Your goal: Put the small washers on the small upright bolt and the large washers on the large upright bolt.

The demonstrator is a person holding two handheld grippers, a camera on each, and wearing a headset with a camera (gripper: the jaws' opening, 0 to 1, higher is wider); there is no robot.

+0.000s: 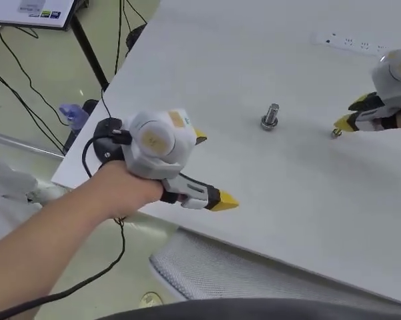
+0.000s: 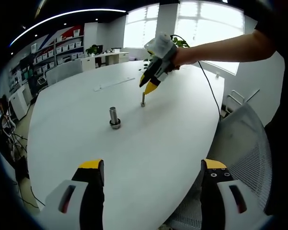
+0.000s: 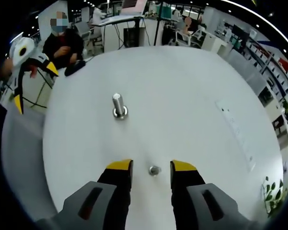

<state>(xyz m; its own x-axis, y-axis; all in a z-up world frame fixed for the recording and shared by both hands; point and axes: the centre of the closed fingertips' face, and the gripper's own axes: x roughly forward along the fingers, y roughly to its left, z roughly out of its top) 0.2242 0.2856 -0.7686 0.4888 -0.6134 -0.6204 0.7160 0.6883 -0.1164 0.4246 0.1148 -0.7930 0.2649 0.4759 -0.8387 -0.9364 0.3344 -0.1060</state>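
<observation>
**Head view.** A white table [image 1: 307, 193] carries the large bolt [image 1: 270, 117], upright near its middle. The small bolt [image 1: 336, 133] stands upright to its right, apart from it. The right gripper [image 1: 350, 113] is poised at the small bolt. The left gripper [image 1: 213, 169] is at the near table edge, its jaws wide apart and holding nothing.

**Right gripper view.** The small bolt [image 3: 155, 170], seen end-on, lies between the parted jaws and touches neither.

**Left gripper view.** Both bolts appear in profile. The large bolt [image 2: 114, 117] is a grey shank with a wider ring at its foot; whether that ring is a washer cannot be told. The small bolt [image 2: 143, 99] is thin.

**Surroundings.** A power strip [image 1: 350, 43] lies towards the far edge of the table, and a mesh chair [image 1: 207, 267] stands at the near edge.
</observation>
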